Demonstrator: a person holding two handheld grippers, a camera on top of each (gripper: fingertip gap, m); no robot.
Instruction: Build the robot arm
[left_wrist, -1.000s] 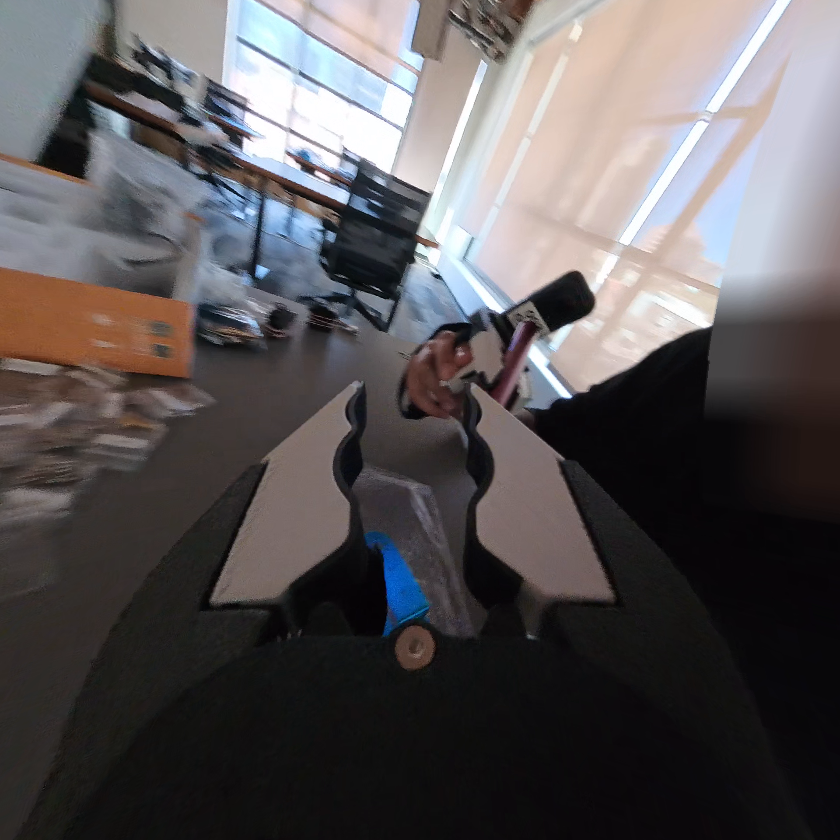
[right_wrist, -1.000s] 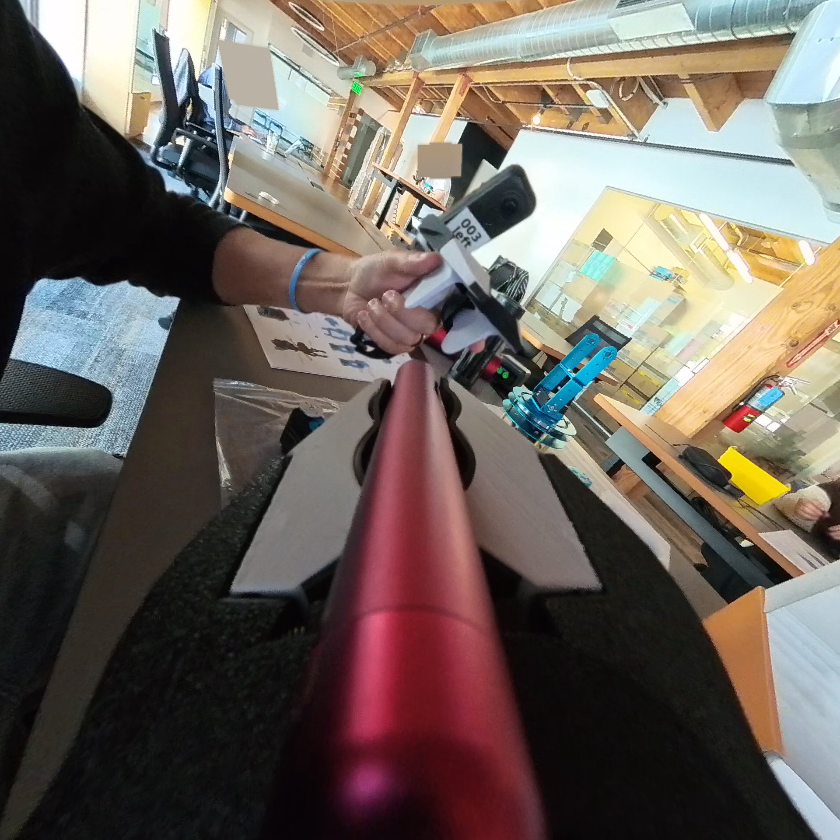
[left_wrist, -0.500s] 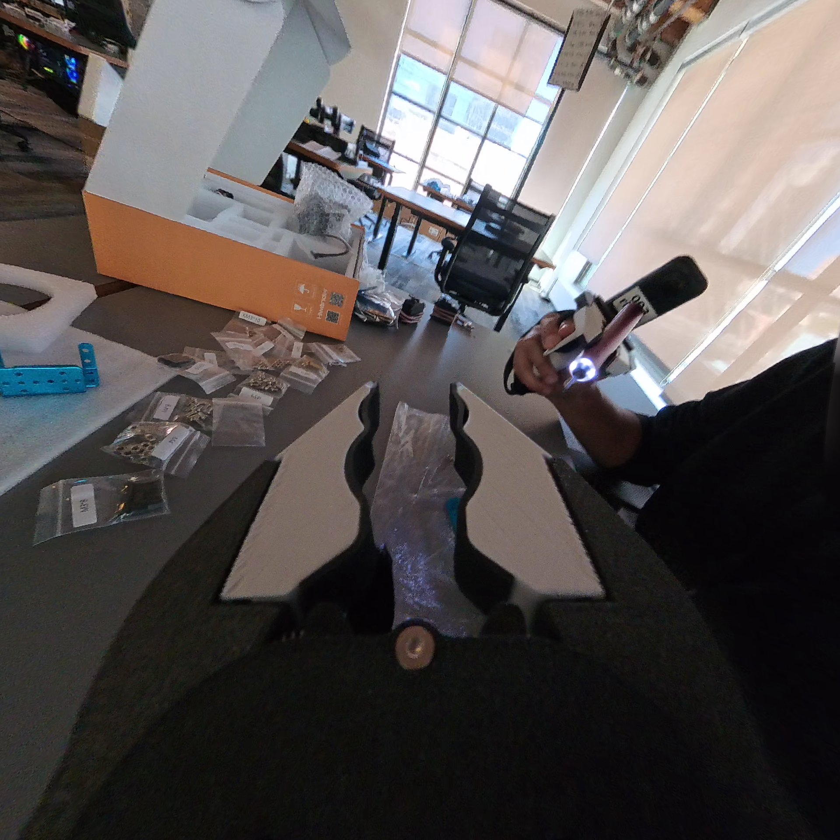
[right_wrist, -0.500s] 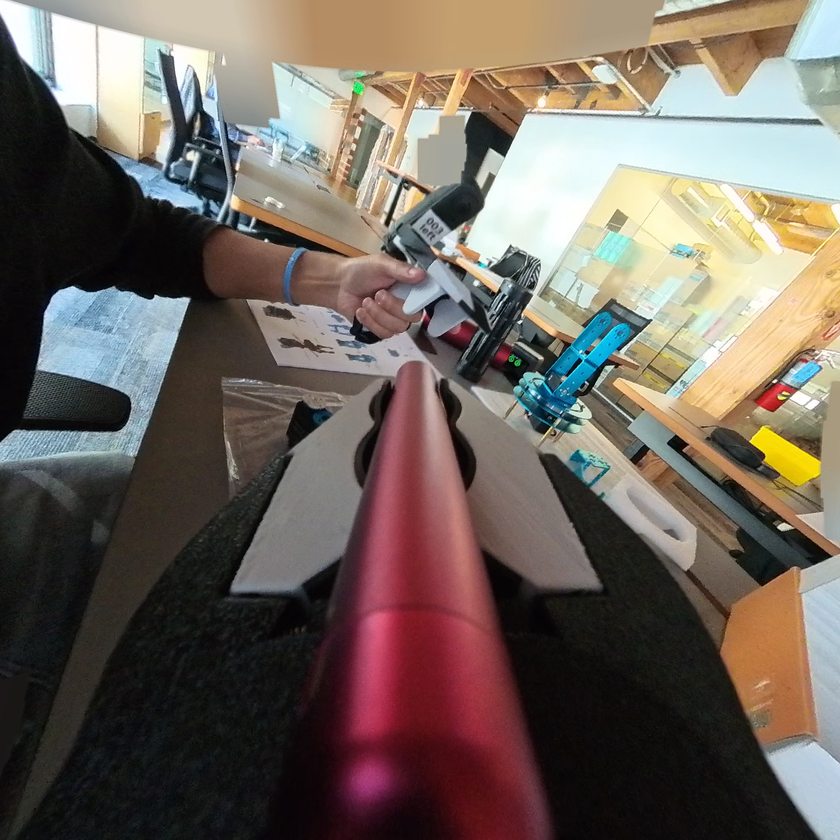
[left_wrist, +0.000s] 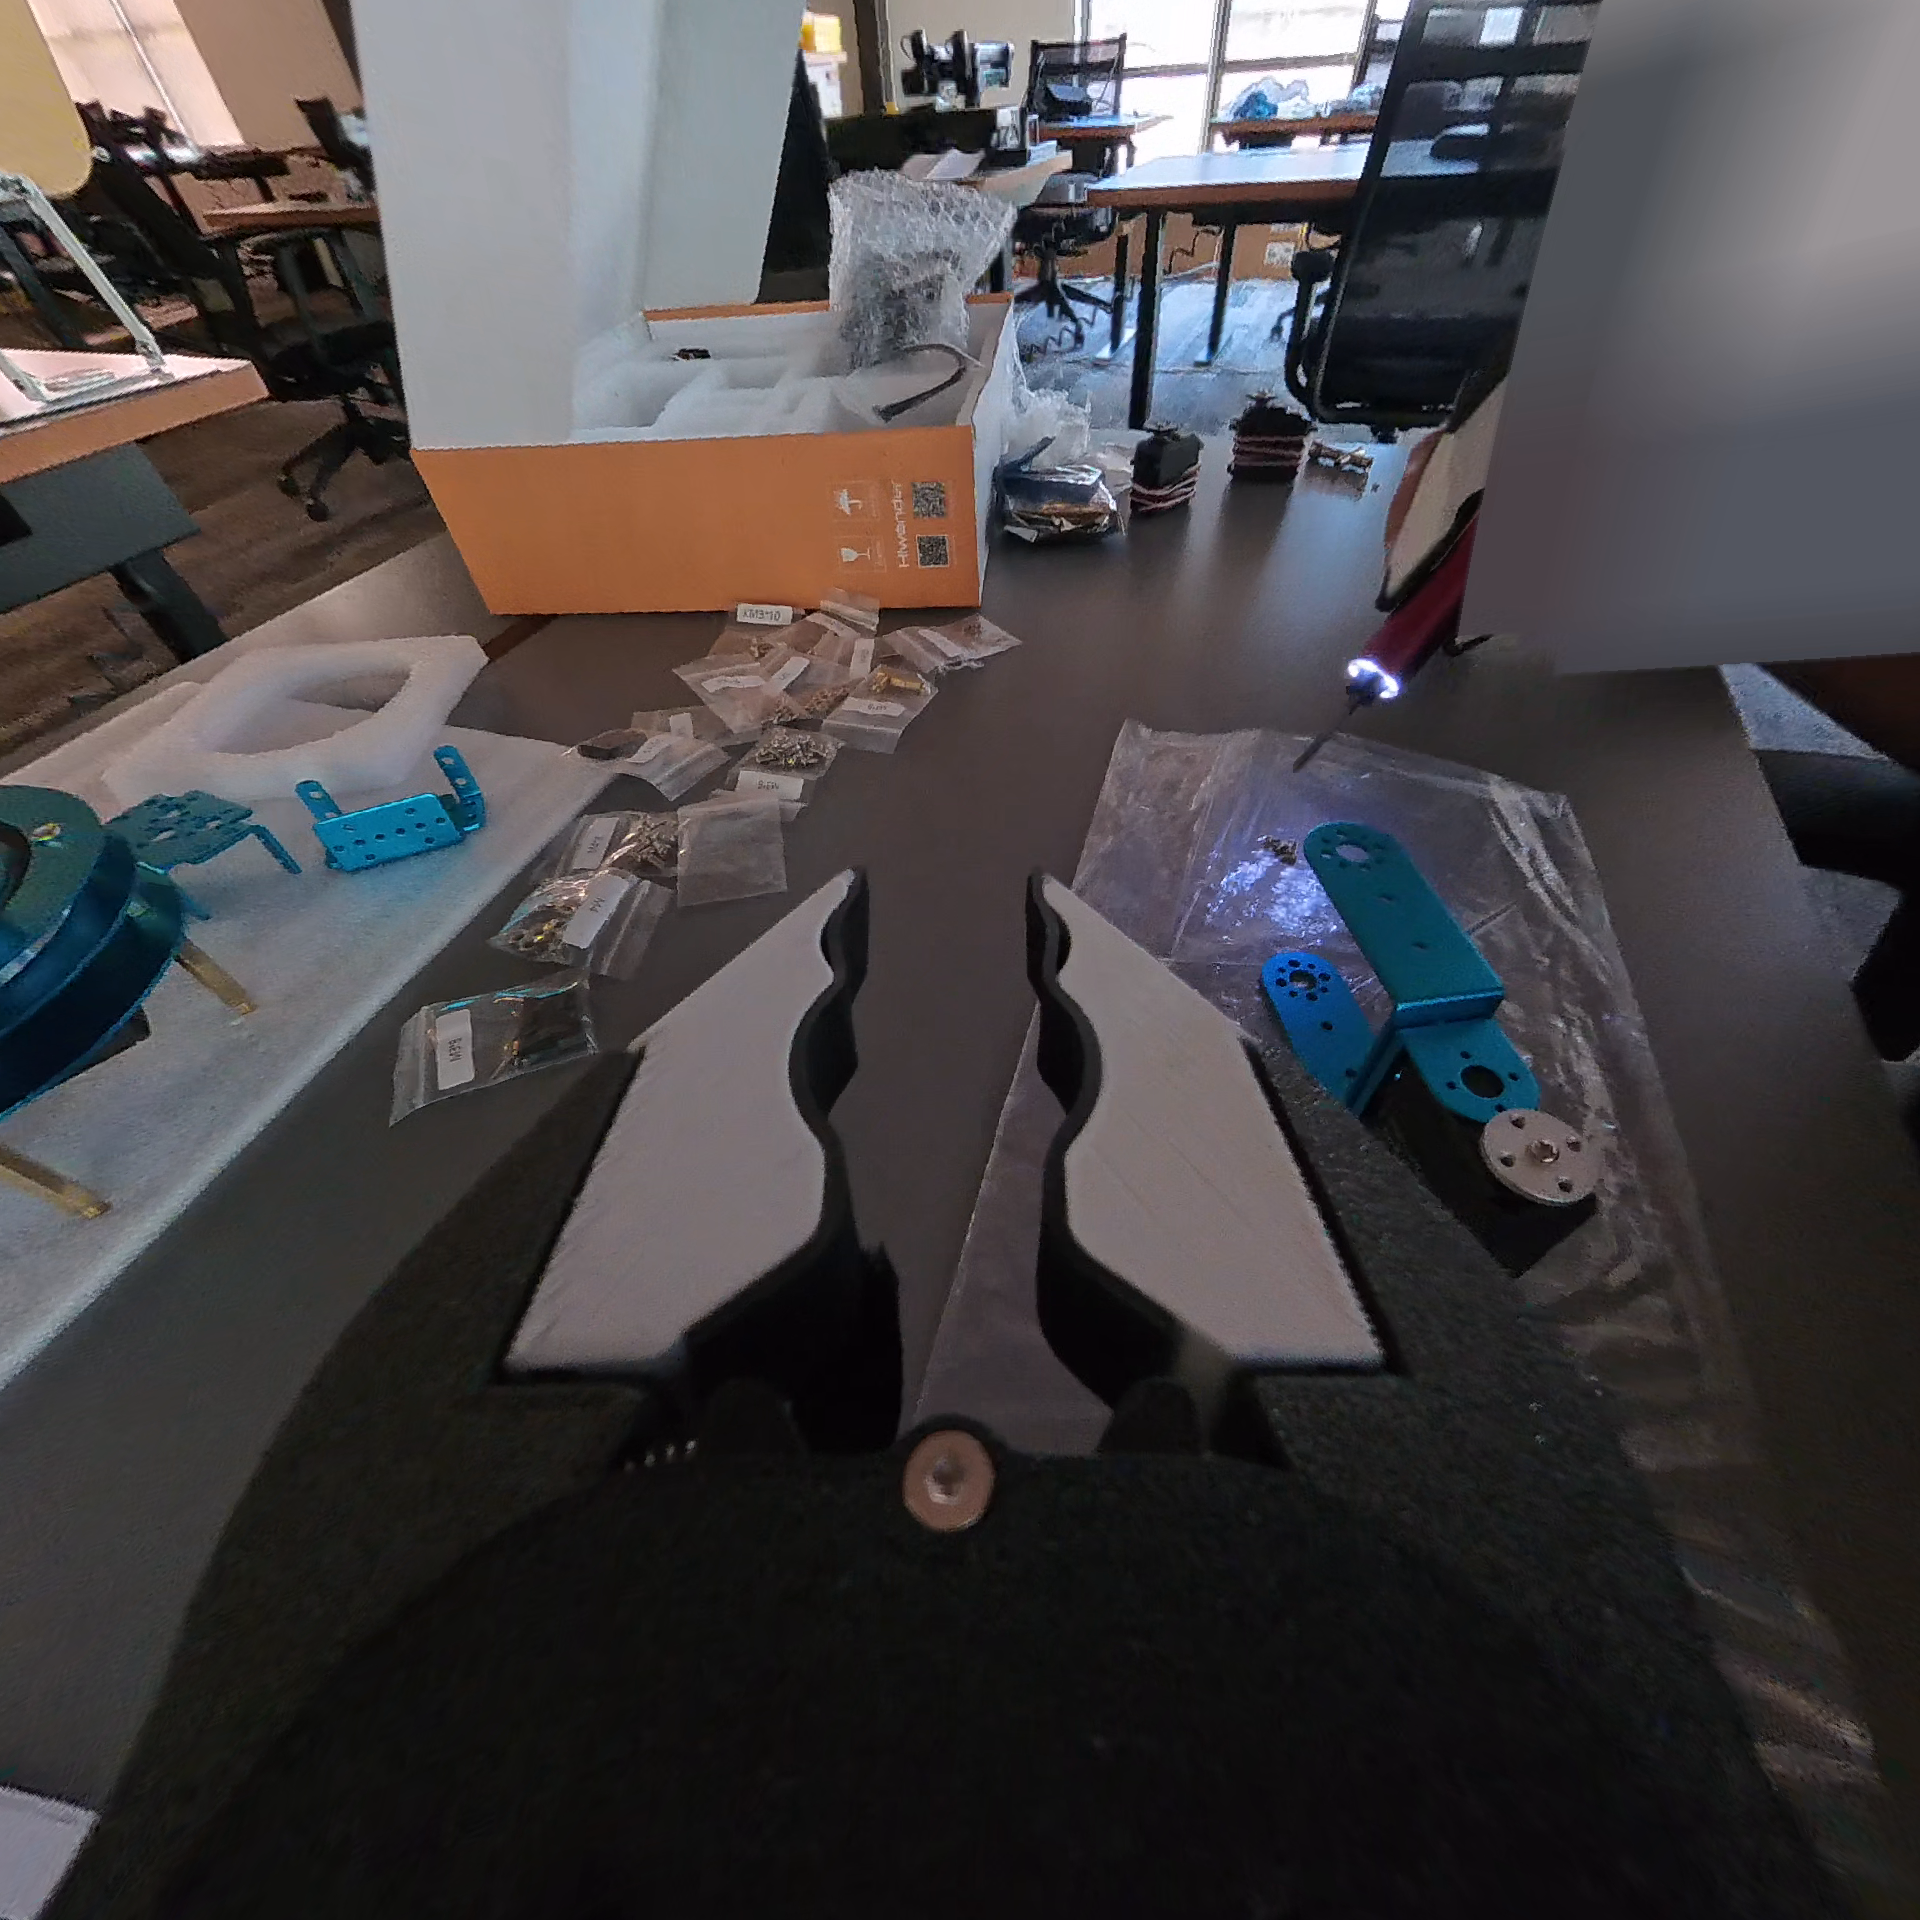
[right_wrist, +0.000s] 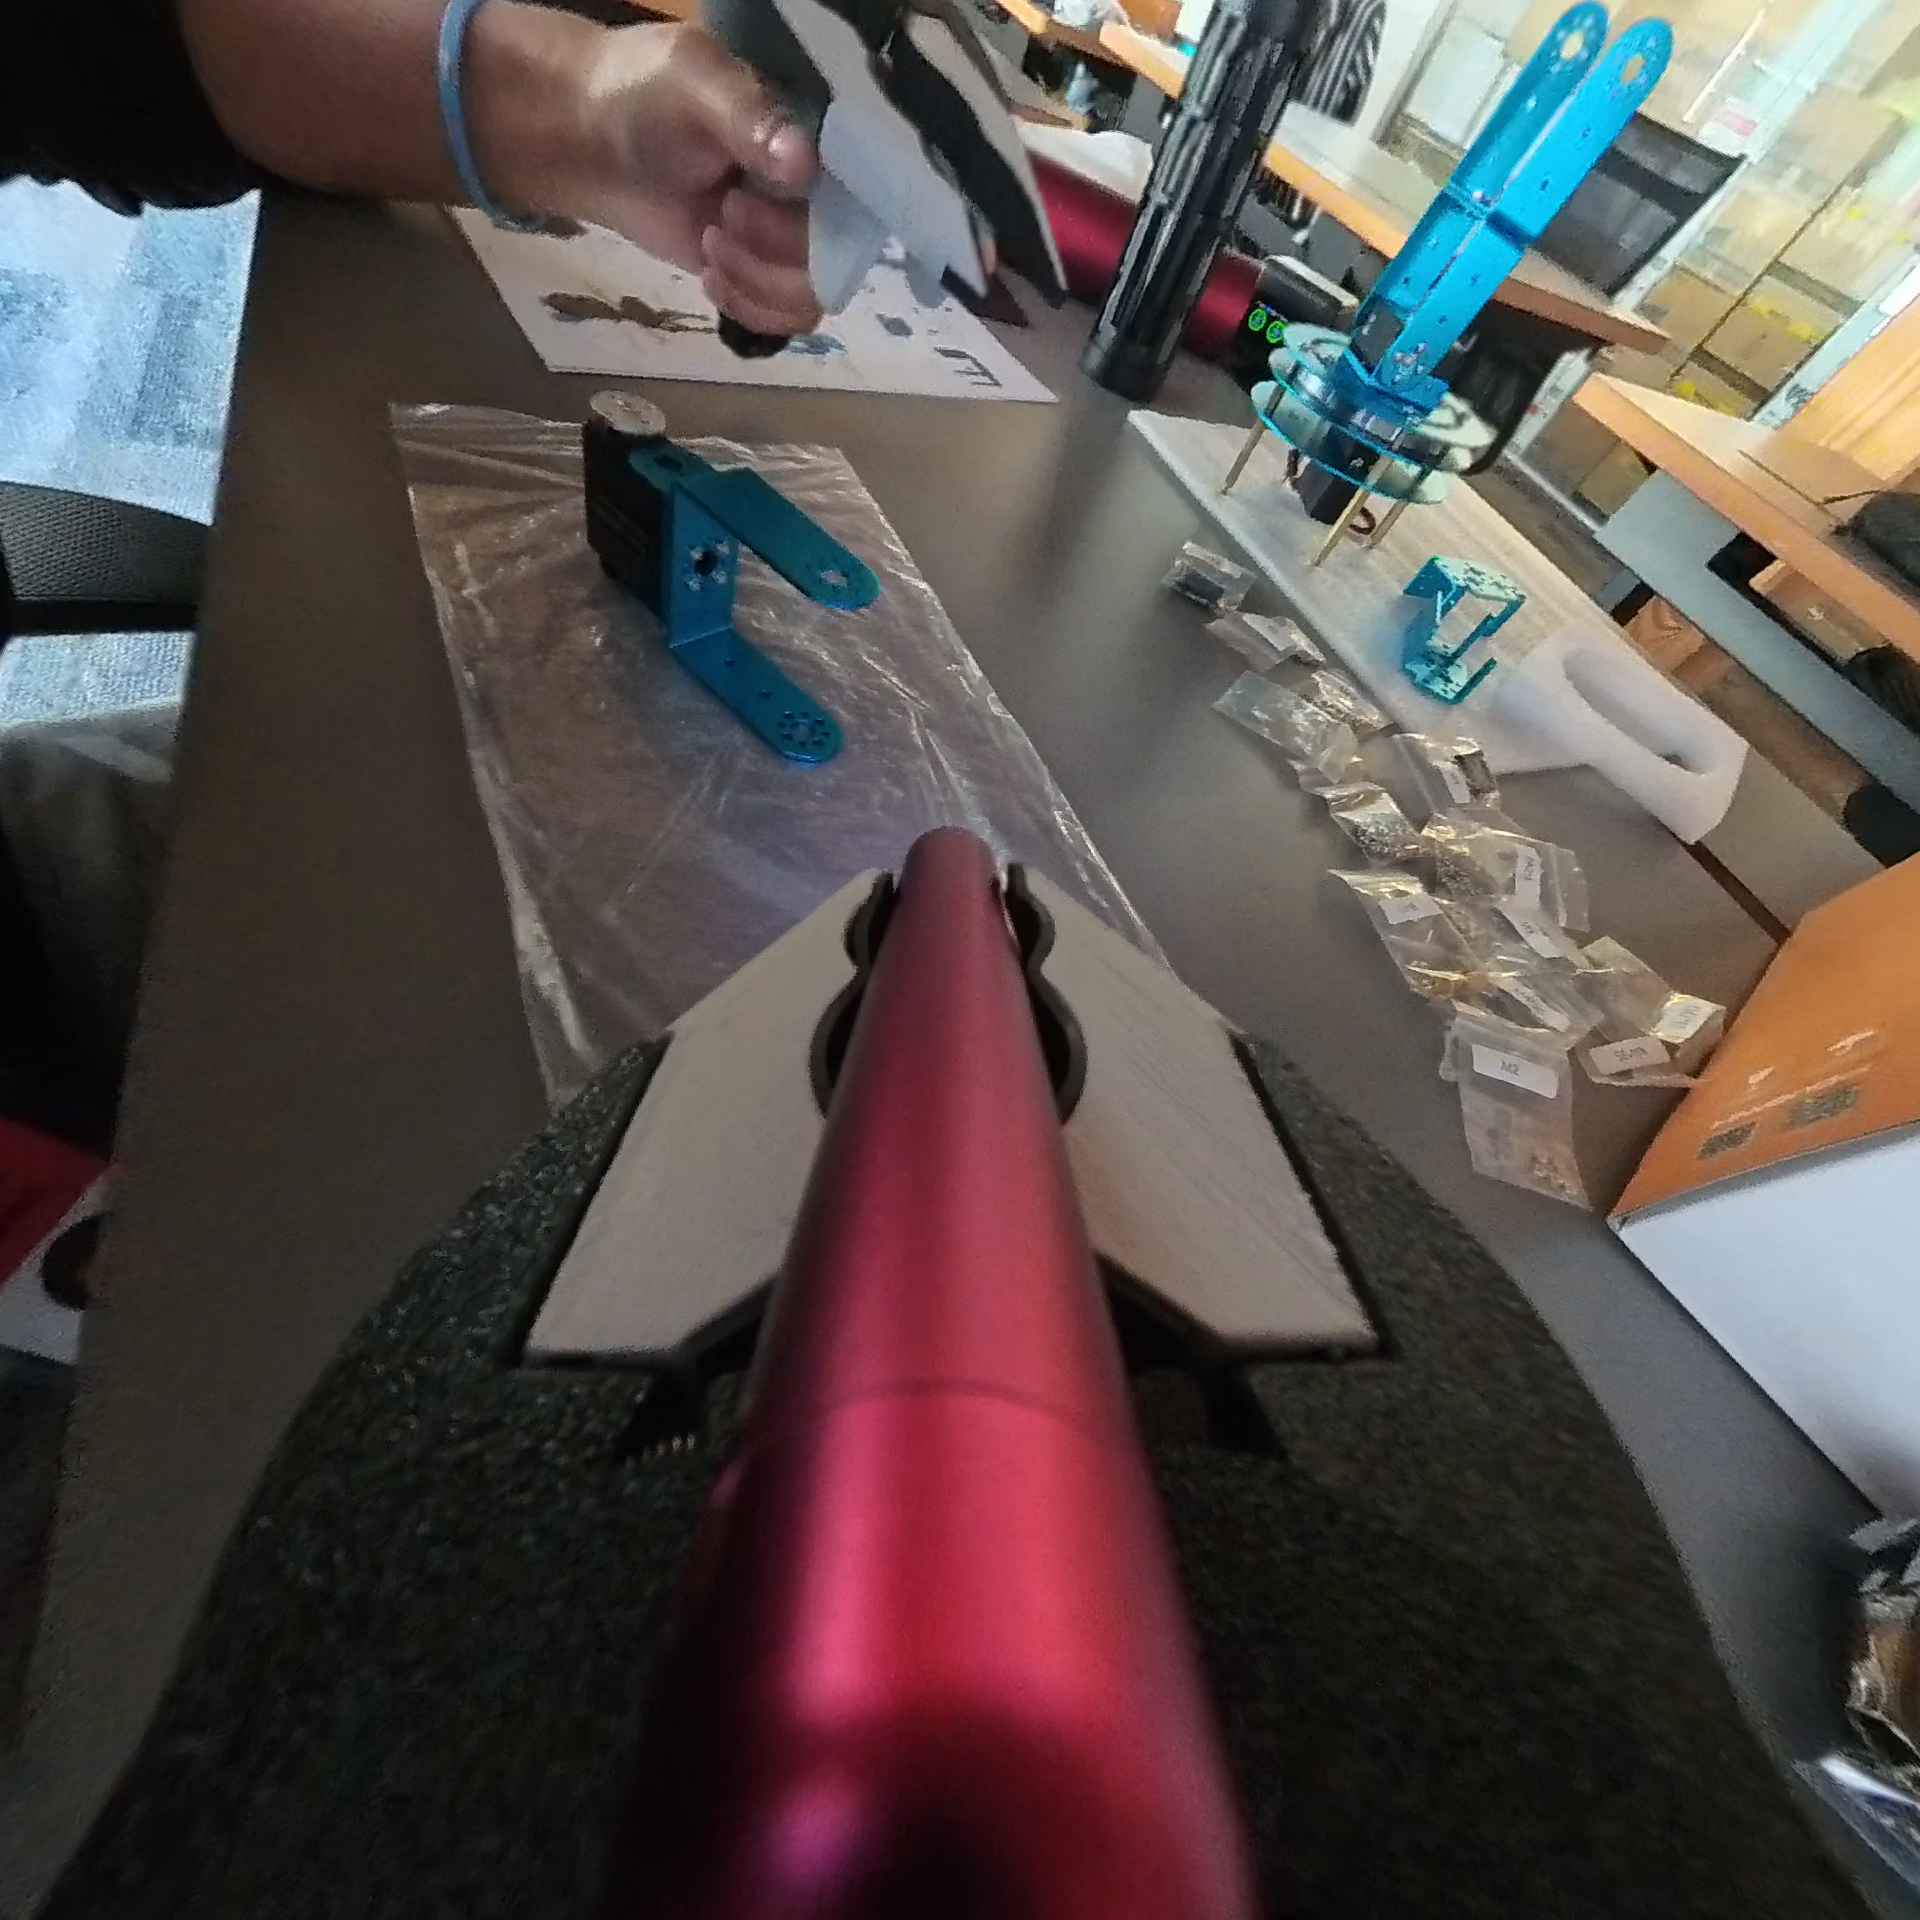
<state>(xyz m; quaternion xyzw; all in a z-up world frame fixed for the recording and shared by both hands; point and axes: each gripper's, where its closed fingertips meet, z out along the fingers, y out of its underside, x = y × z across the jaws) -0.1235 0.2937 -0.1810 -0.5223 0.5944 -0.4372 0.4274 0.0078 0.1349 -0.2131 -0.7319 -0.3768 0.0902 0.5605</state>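
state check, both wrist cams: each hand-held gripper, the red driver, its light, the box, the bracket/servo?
left hand-held gripper: open, empty, above the dark table.
right hand-held gripper: shut on the red screwdriver.
screwdriver light: lit; bit points down at the clear plastic sheet.
orange box: open, lid raised.
blue bracket: on the black servo, lying on the sheet.
small parts bags: scattered on the table, closure unclear.

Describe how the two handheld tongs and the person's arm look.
Both tongs, left and right, share one design: pale grey wedge fingers with wavy black inner pads, set in a rough-textured black body. The left shows a silver screw. The arm wears a black sleeve and blue wristband.
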